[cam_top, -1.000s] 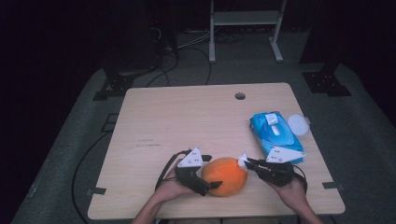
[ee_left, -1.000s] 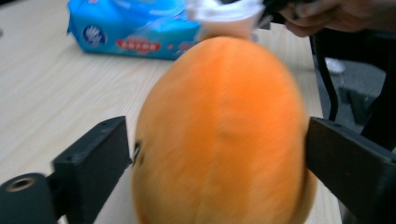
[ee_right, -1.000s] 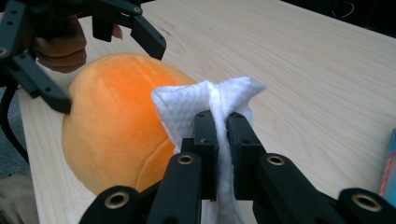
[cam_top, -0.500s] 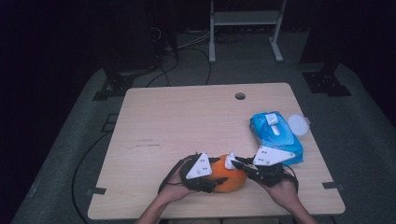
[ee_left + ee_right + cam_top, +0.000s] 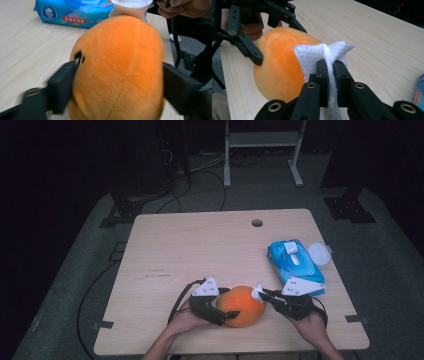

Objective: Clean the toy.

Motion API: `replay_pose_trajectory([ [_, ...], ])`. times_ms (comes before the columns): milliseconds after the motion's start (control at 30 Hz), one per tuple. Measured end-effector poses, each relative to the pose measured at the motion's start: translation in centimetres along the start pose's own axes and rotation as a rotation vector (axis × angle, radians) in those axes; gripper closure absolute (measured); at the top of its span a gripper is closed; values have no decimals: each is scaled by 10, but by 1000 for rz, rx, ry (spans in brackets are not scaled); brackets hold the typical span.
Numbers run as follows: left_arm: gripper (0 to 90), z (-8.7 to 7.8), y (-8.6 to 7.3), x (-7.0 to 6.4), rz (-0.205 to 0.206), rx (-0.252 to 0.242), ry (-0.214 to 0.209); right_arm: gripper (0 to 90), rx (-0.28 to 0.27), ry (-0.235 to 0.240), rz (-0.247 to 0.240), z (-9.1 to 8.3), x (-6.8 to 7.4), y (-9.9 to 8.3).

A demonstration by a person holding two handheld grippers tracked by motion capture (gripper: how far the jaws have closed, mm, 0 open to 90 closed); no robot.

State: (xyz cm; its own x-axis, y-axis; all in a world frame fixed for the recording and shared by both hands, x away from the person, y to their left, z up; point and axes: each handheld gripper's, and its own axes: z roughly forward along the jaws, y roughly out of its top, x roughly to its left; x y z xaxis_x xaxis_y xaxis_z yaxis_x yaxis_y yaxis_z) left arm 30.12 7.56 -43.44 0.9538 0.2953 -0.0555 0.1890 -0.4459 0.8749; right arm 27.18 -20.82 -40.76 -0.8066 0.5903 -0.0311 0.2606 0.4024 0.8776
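Observation:
An orange plush toy (image 5: 242,306) rests near the table's front edge, and my left gripper (image 5: 226,307) is shut on its sides. In the left gripper view the plush toy (image 5: 117,70) sits between both black jaws, with a small dark eye mark by the left one. My right gripper (image 5: 264,296) is shut on a folded white wipe (image 5: 257,292) that touches the toy's right side. In the right gripper view the white wipe (image 5: 325,58) is pinched between the jaws and presses against the plush toy (image 5: 279,65).
A blue pack of wet wipes (image 5: 294,261) lies at the table's right, with a round white lid (image 5: 319,254) beside it. The wooden table (image 5: 200,250) has a small hole (image 5: 257,223) near its far edge. Cables and stands sit on the dark floor beyond.
Both grippers and the toy shifted slightly right and steadied. The right gripper with the wipe has come against the toy's right side.

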Motion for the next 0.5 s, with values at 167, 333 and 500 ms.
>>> replay_pose_trajectory([
  [167, 341, -4, 11, -13, 136, -28, 94, 829, -33, 32, -35, 5, 12, 18],
  [333, 363, -13, 9, -12, 160, -35, 133, 829, -37, 37, -45, 9, 11, 24],
  [500, 340, -13, 6, -11, 158, -27, 116, 829, 25, 0, 13, 12, -10, 0],
])
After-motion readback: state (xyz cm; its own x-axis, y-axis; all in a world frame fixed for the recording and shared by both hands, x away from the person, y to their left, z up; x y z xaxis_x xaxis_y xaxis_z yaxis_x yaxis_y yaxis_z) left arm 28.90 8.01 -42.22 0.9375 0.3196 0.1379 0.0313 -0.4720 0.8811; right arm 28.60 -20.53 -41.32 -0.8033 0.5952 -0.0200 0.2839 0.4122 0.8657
